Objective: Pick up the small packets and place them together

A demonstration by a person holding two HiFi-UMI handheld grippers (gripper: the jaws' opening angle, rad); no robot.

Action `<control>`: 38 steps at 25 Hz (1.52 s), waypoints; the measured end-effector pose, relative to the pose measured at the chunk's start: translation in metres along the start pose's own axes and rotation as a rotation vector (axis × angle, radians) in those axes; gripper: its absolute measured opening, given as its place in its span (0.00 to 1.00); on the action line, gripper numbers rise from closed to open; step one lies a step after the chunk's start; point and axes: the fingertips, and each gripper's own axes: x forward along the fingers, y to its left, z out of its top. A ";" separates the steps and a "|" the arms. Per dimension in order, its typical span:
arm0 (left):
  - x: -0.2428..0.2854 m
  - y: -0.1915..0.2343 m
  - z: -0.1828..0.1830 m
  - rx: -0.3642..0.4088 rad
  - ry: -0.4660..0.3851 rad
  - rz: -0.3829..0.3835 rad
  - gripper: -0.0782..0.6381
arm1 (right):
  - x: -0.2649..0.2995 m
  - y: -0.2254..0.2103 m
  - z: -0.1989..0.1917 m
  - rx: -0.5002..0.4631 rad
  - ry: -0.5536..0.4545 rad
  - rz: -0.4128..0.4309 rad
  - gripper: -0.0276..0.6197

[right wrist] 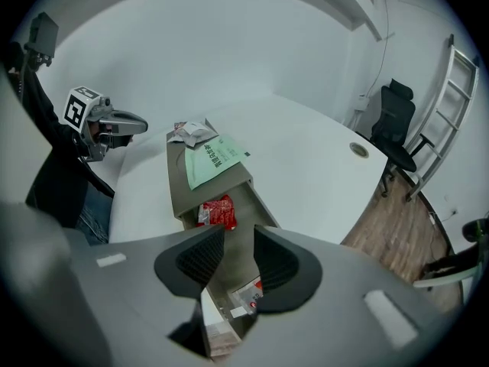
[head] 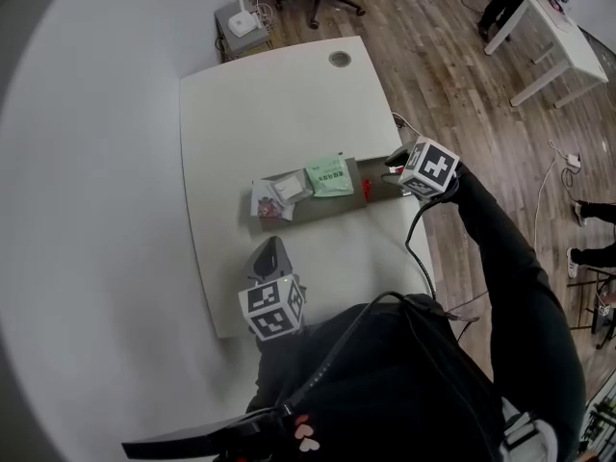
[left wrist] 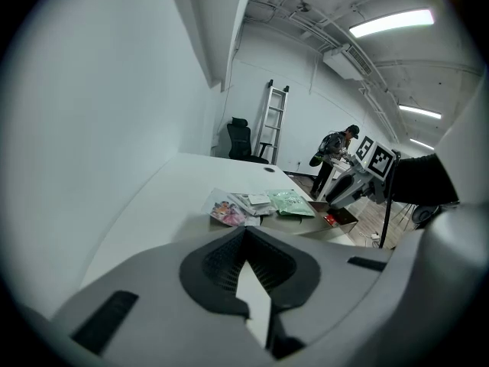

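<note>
Tray (right wrist: 174,186) under right gripper (right wrist: 238,245), pitched steeply down

Your right gripper (head: 397,168) hangs right of centre, over the right end of the grey tray (head: 322,206) on the white table (head: 279,94). A green packet (head: 330,177), a white packet (head: 289,189) and a pink-printed packet (head: 265,203) lie close together toward the tray's left end. A red packet (head: 367,190) lies apart at the right. Your left gripper (head: 272,250) sits below centre, short of the tray.
</note>
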 end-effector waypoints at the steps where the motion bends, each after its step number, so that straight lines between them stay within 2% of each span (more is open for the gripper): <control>1: 0.001 0.000 -0.001 0.001 0.002 0.001 0.11 | 0.005 0.002 -0.001 -0.003 0.004 0.010 0.22; 5: 0.000 0.000 -0.002 0.005 0.006 0.009 0.11 | 0.023 0.014 -0.004 -0.025 0.028 0.065 0.24; 13: -0.001 0.001 -0.004 0.004 0.014 0.028 0.11 | 0.045 0.020 0.000 -0.089 0.060 0.120 0.24; 24: 0.000 0.000 -0.005 -0.004 0.017 0.034 0.11 | 0.066 0.022 -0.001 -0.173 0.132 0.131 0.24; 28: 0.000 0.001 -0.004 -0.008 0.015 0.036 0.11 | 0.072 0.022 0.004 -0.210 0.124 0.140 0.24; 35: 0.001 0.002 -0.003 -0.009 0.018 0.037 0.11 | 0.073 0.026 -0.008 -0.188 0.191 0.160 0.24; 38: 0.002 0.002 -0.003 -0.008 0.020 0.037 0.11 | 0.074 0.023 -0.006 -0.185 0.182 0.147 0.24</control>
